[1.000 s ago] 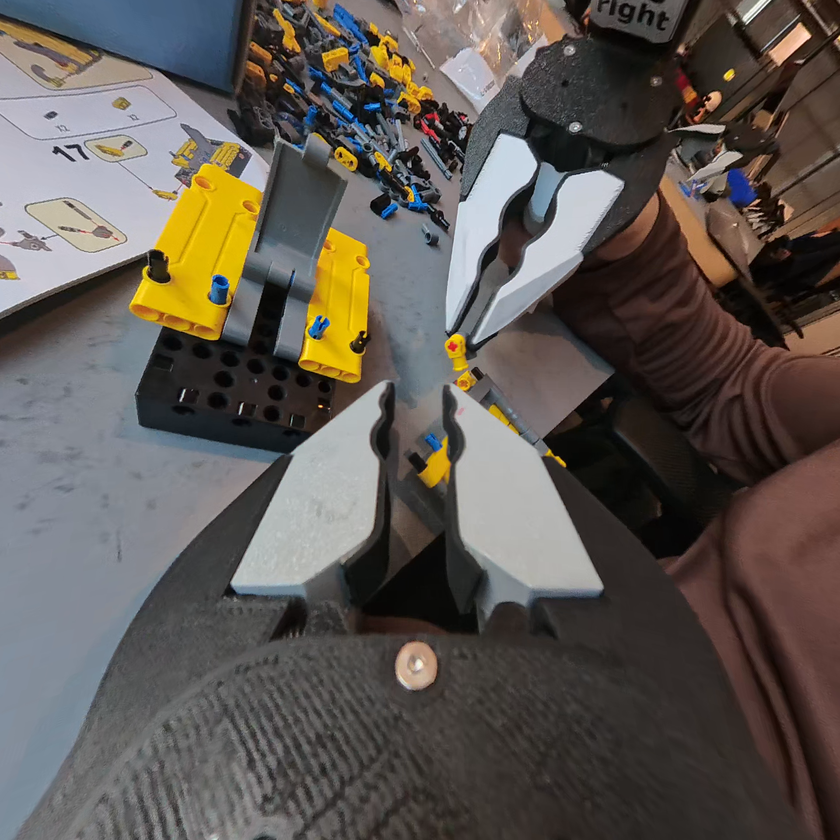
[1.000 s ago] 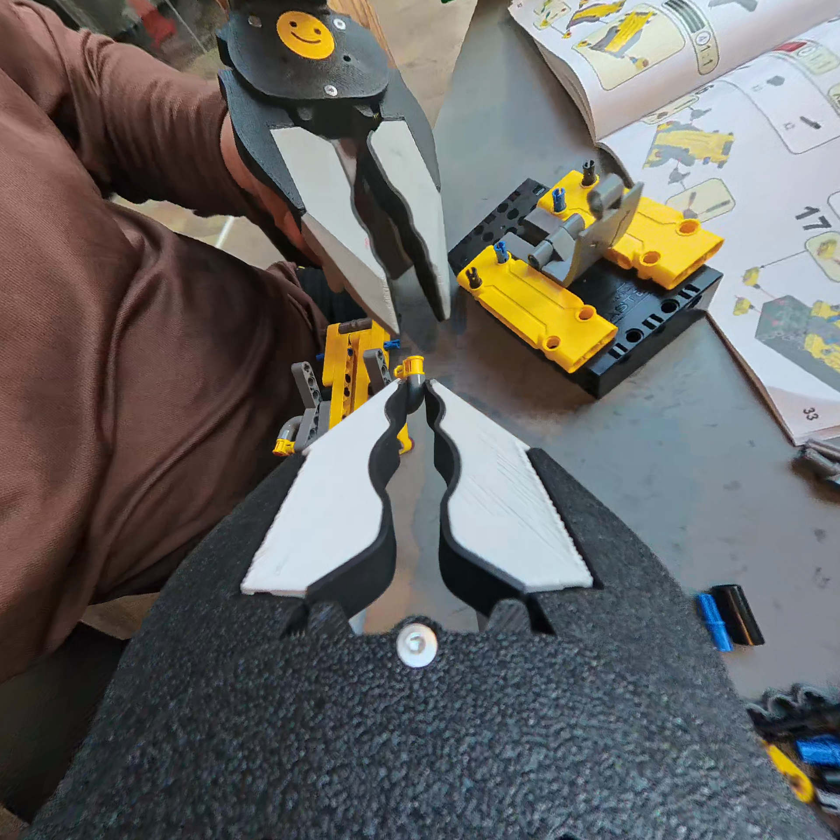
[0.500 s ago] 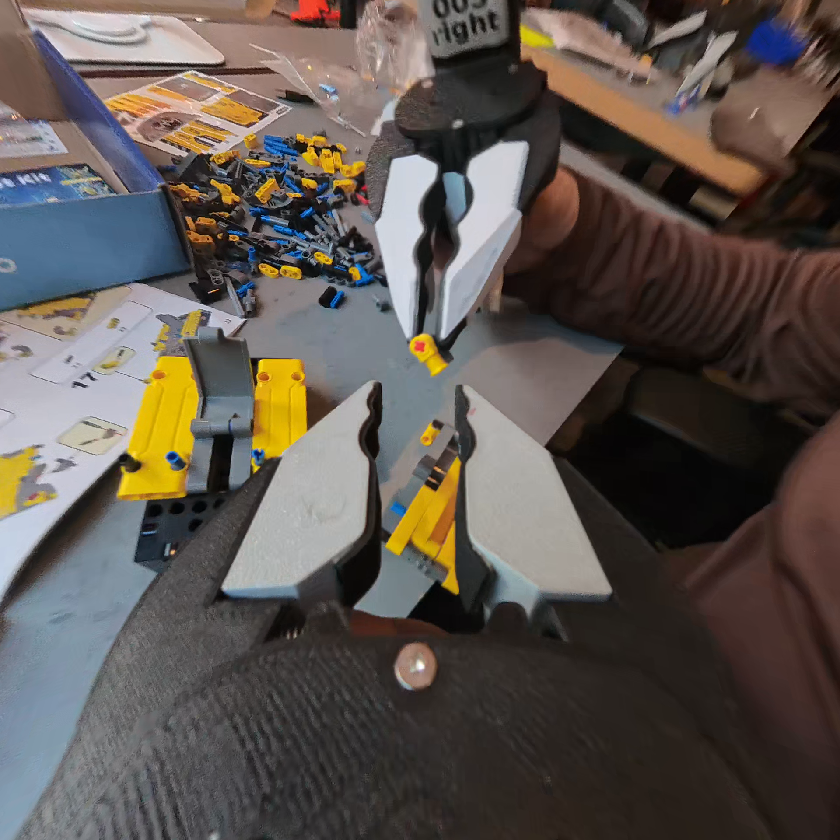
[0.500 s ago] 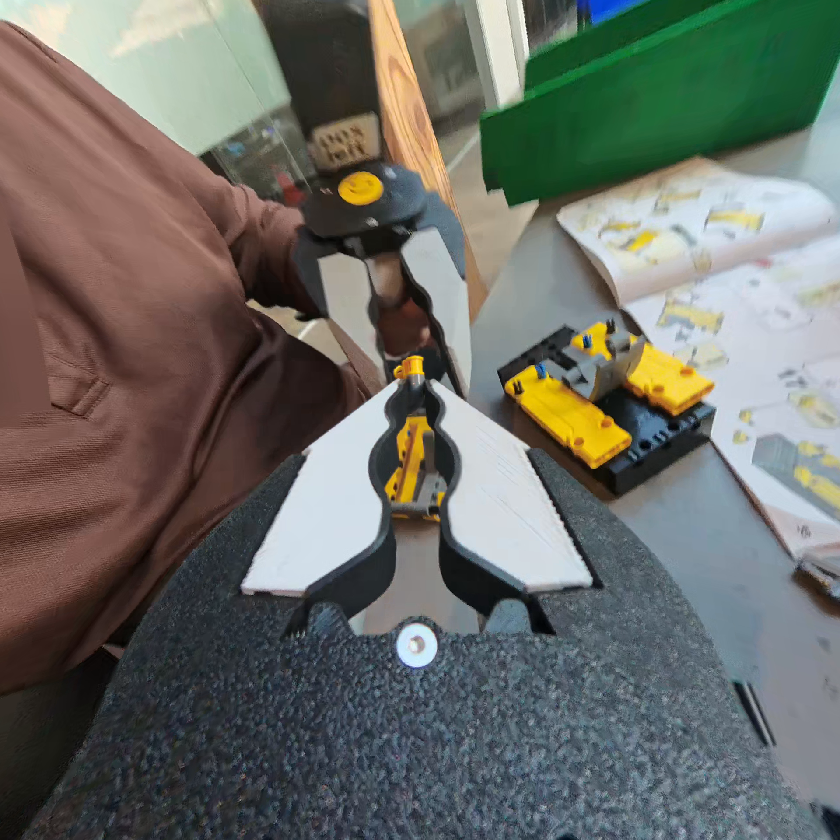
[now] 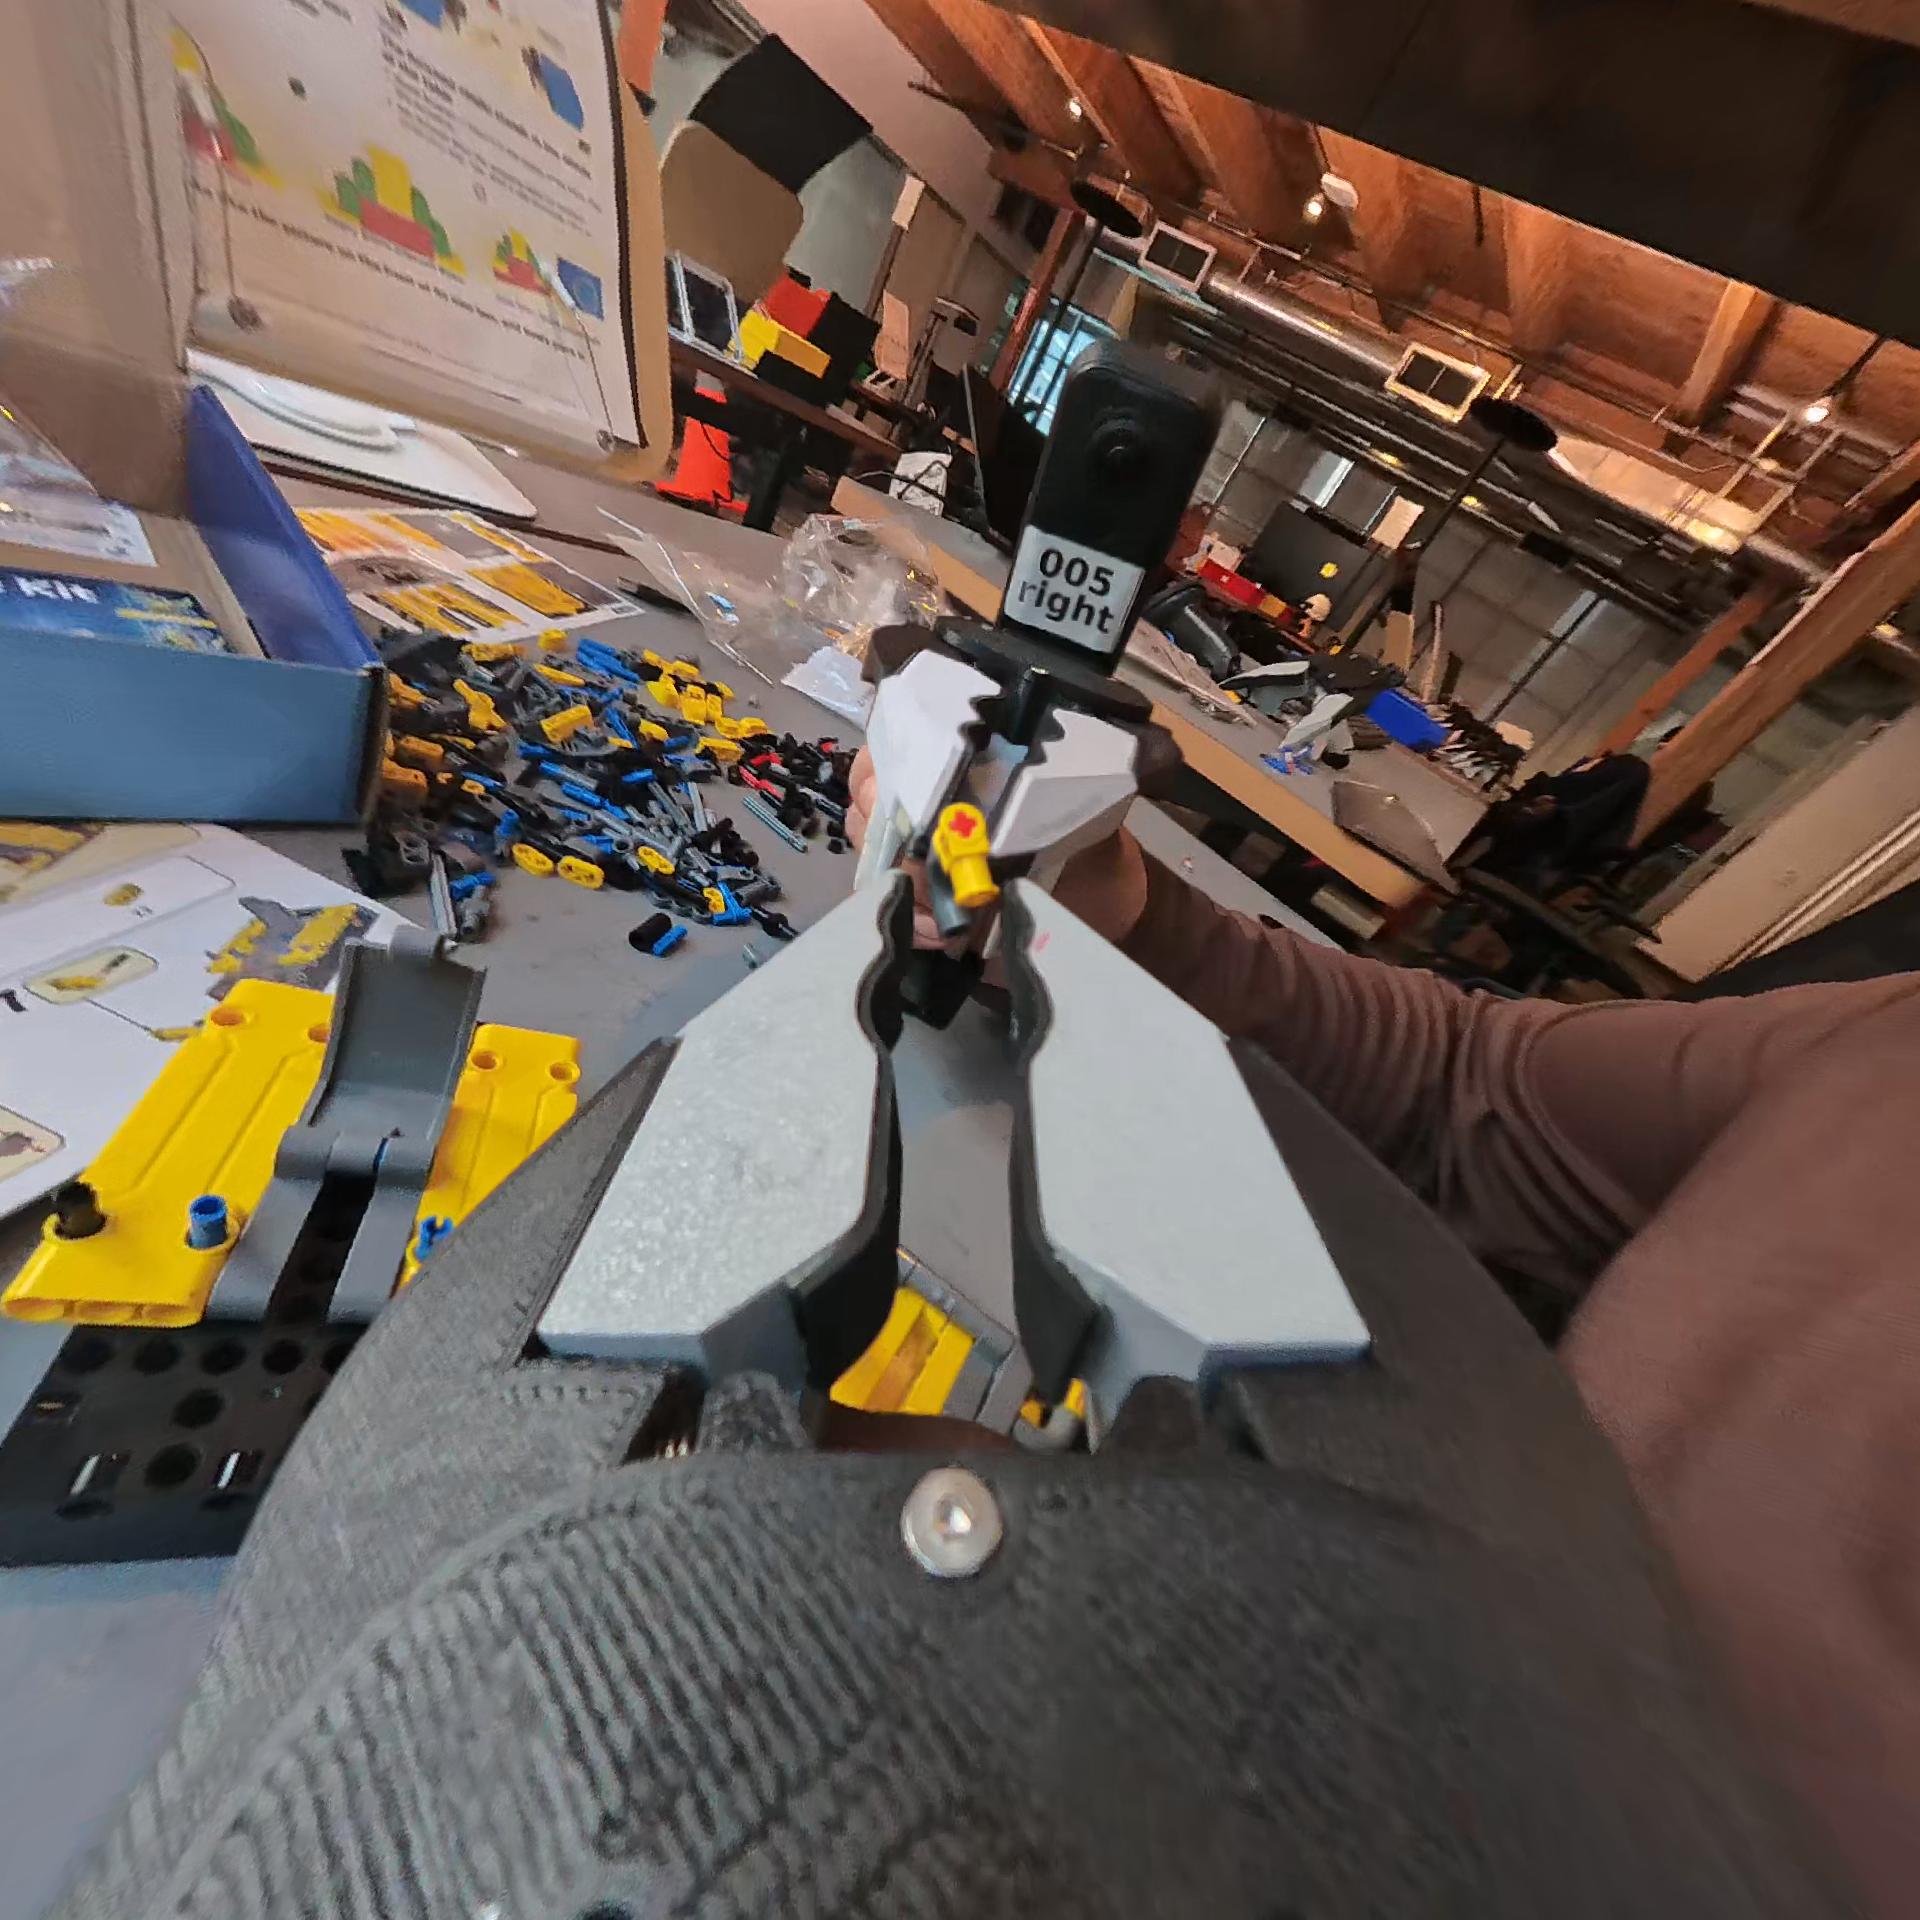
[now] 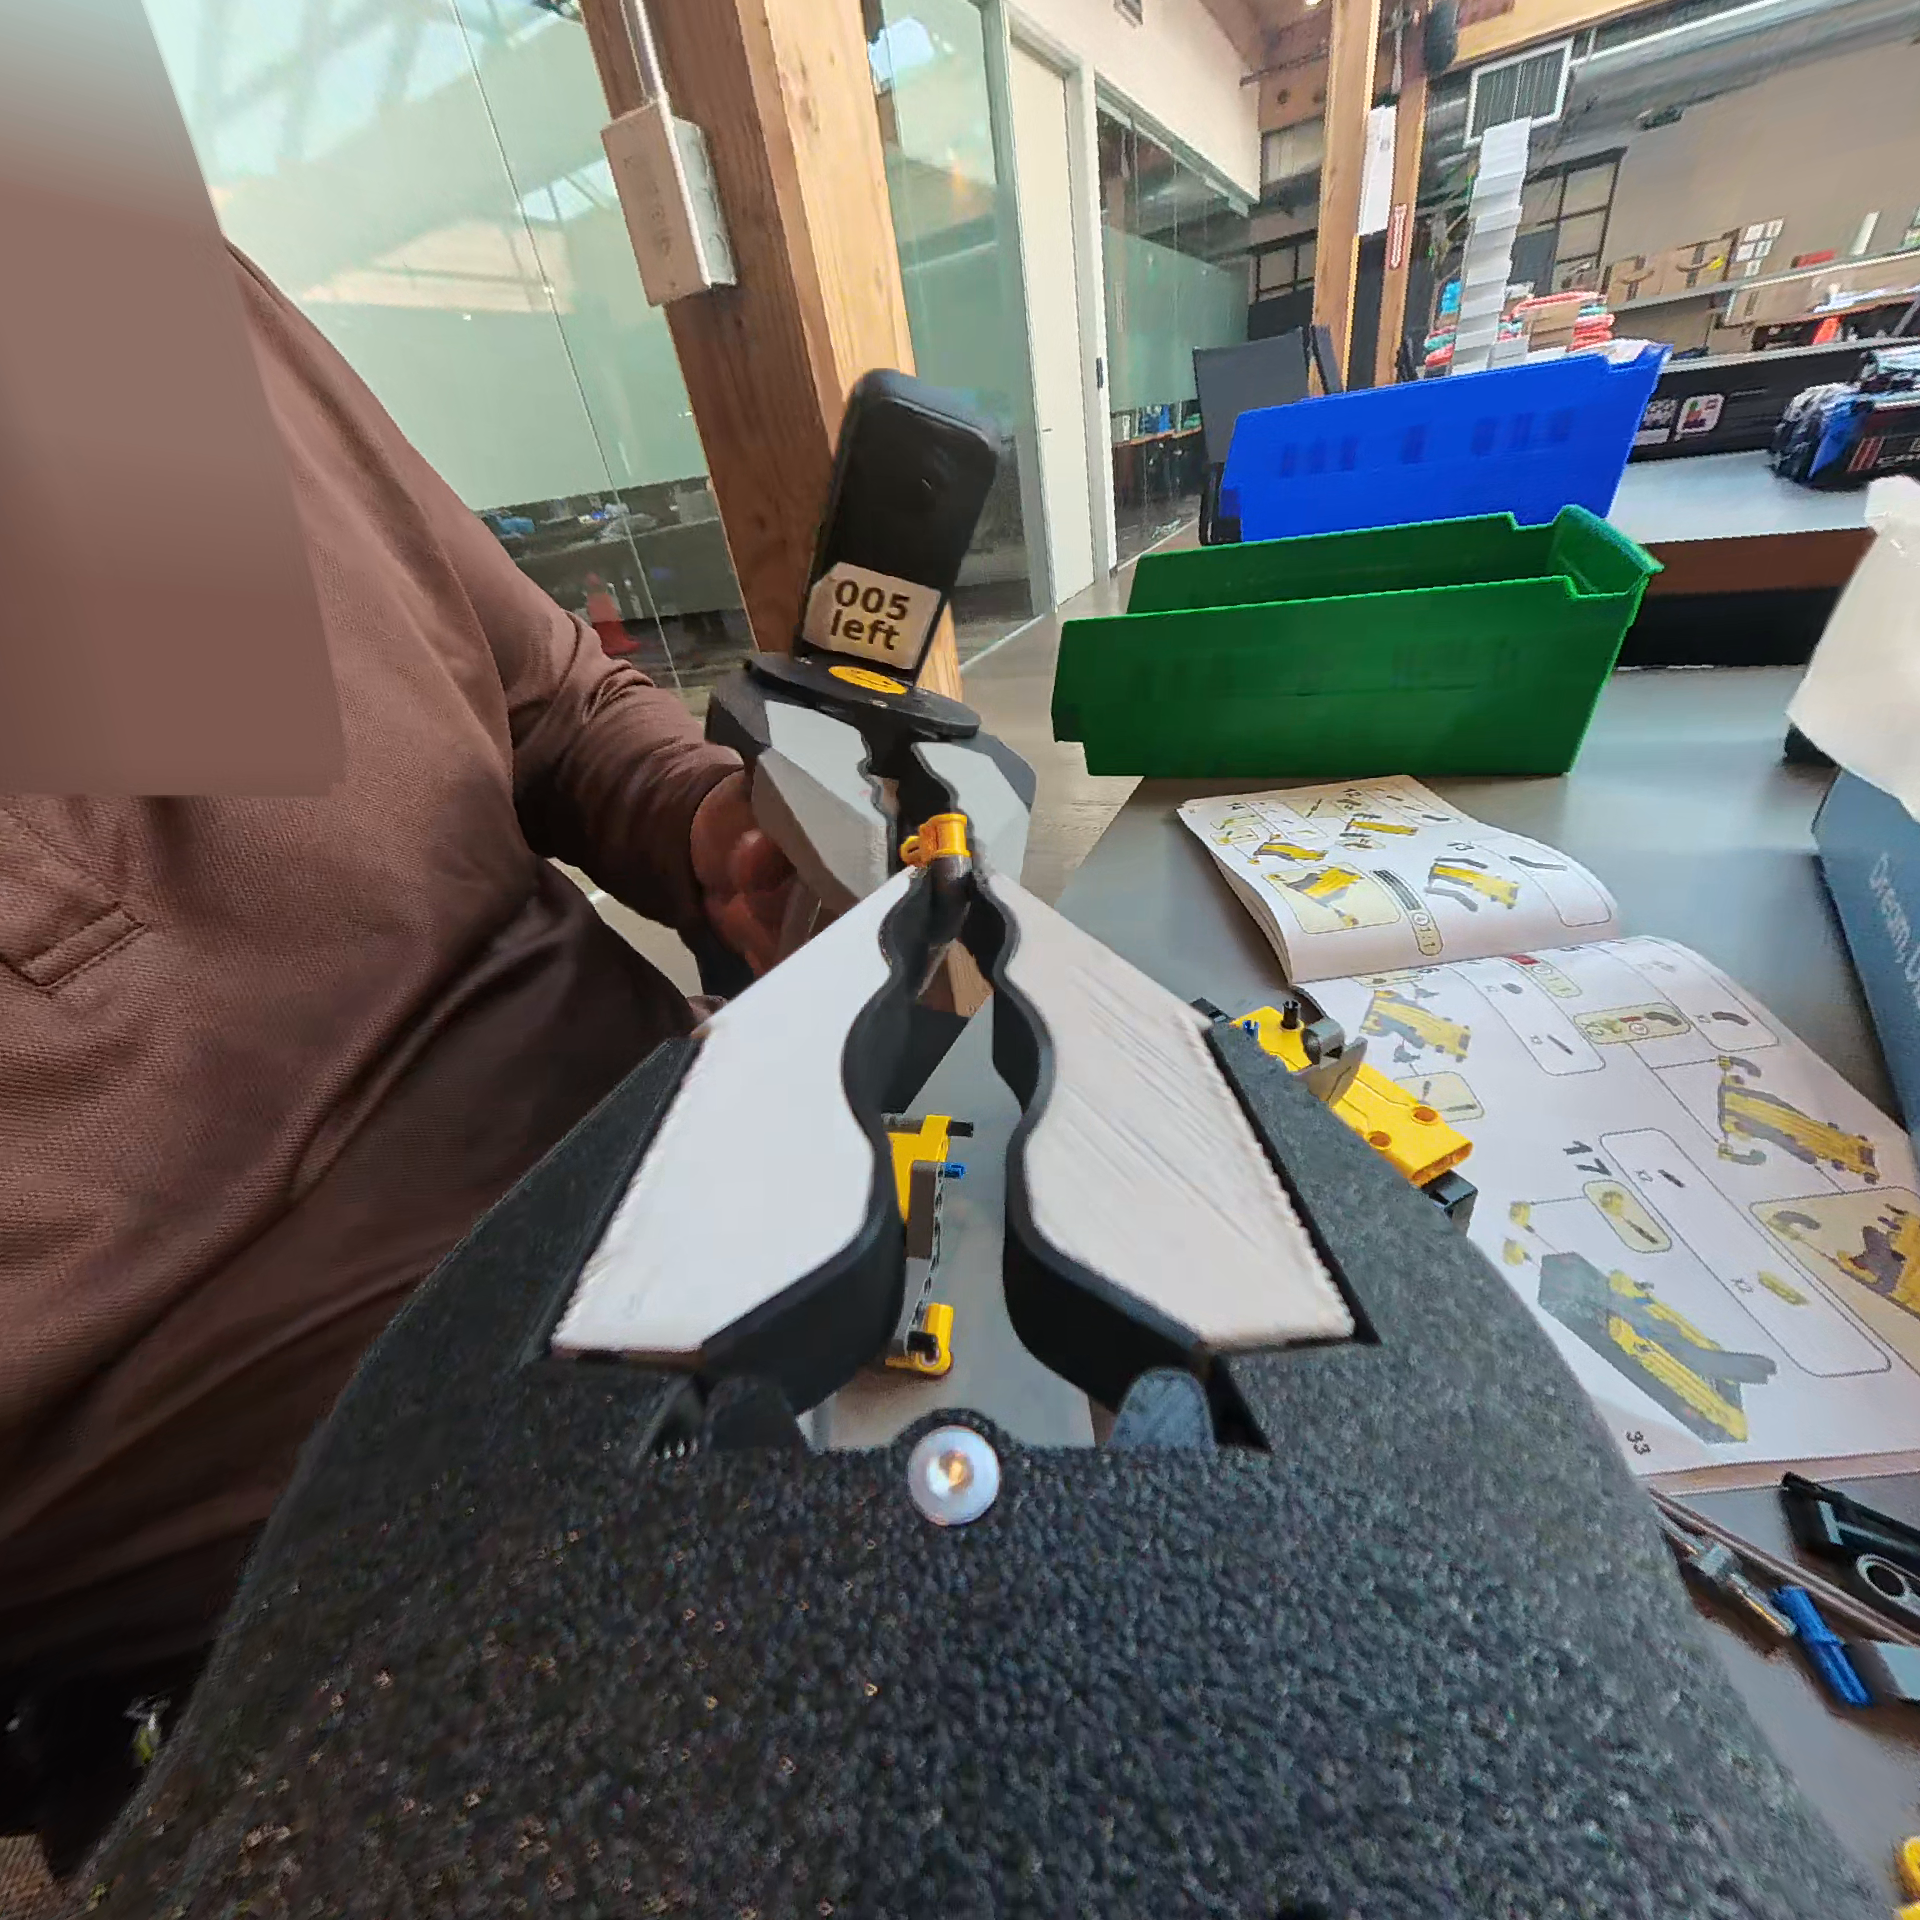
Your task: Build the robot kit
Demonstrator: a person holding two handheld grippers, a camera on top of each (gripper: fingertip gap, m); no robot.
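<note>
Right gripper [image 6: 948, 883]: tips pinched on a small yellow-and-grey connector piece [image 6: 938, 844], held aloft.
Left gripper [image 5: 951, 925]: fingers apart, empty, tips beside the connector.
Risk: the thin tip hold may let the connector twist free, dropping past the worktop [image 6: 1704, 727] edge.

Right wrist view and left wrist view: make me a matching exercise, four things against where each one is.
Things:
A. green bin
B. instruction booklet
C. small yellow piece
D. loose parts pile

Places:
1. pinched at the tips of the right gripper
2. scattered beside the blue box
3. in front of the blue bin
4. lying open on the table

Pairs: A-3, B-4, C-1, D-2
</note>
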